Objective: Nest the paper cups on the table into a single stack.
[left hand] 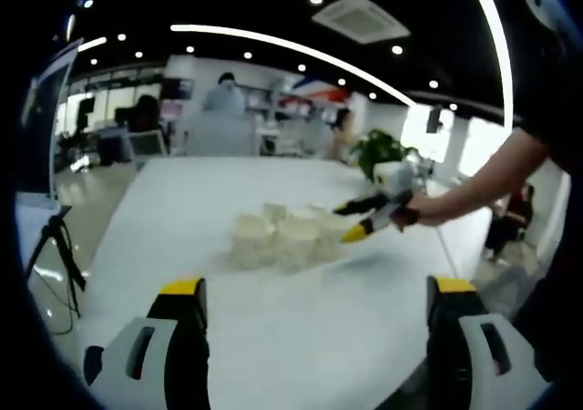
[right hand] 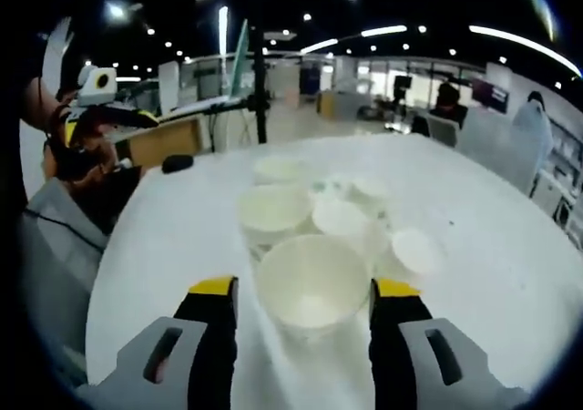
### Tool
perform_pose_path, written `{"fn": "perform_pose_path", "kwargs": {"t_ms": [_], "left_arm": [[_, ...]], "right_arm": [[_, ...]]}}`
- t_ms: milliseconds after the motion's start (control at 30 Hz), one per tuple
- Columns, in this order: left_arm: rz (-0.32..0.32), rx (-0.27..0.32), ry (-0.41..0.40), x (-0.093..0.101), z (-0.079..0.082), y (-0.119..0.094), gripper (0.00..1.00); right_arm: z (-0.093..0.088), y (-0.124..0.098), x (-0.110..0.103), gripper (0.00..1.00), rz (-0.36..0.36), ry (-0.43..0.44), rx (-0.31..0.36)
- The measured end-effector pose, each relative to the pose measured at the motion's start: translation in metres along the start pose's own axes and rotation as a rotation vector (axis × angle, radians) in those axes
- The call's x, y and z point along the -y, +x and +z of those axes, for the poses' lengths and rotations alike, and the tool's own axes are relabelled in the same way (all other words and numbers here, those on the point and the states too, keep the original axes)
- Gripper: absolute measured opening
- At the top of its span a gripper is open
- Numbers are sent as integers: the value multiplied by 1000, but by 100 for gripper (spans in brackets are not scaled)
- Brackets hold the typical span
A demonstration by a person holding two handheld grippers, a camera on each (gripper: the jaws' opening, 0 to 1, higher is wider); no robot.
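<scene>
Several white paper cups [left hand: 273,237] stand bunched in the middle of the white table [left hand: 164,200], mouths up as far as I can tell. My left gripper [left hand: 317,292] hovers open over bare table short of them, with nothing between its jaws. My right gripper [left hand: 351,221], held in a hand, reaches the cluster's right side. In the right gripper view my right gripper [right hand: 305,290] is open with its jaws either side of the nearest cup [right hand: 312,292], a small gap showing on the left. More cups [right hand: 273,210] stand behind it. The left gripper [right hand: 137,114] shows at upper left.
A tripod [left hand: 55,246] and a screen stand off the table's left edge. A potted plant [left hand: 378,146] and seated people are beyond the far end. A small black object [right hand: 175,162] lies near the table edge, with a pole [right hand: 260,82] behind it.
</scene>
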State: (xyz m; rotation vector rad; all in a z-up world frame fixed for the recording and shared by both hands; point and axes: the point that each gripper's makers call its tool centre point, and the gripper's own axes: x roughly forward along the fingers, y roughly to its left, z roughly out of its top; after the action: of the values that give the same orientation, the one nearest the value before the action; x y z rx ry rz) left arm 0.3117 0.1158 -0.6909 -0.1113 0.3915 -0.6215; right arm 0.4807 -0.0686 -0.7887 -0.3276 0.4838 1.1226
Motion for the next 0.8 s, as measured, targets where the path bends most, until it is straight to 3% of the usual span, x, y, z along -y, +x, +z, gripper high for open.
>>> {"fn": "perform_pose_path", "kwargs": {"t_ms": [467,800], "left_arm": [[15,-4,0,-3,-1,-7,100],[2,-6,9,0,-1,-5,100]], "right_arm": [[-2,5,-3,43,25,5,-1],[-3,-8,-8,40,21,9,-7]]}}
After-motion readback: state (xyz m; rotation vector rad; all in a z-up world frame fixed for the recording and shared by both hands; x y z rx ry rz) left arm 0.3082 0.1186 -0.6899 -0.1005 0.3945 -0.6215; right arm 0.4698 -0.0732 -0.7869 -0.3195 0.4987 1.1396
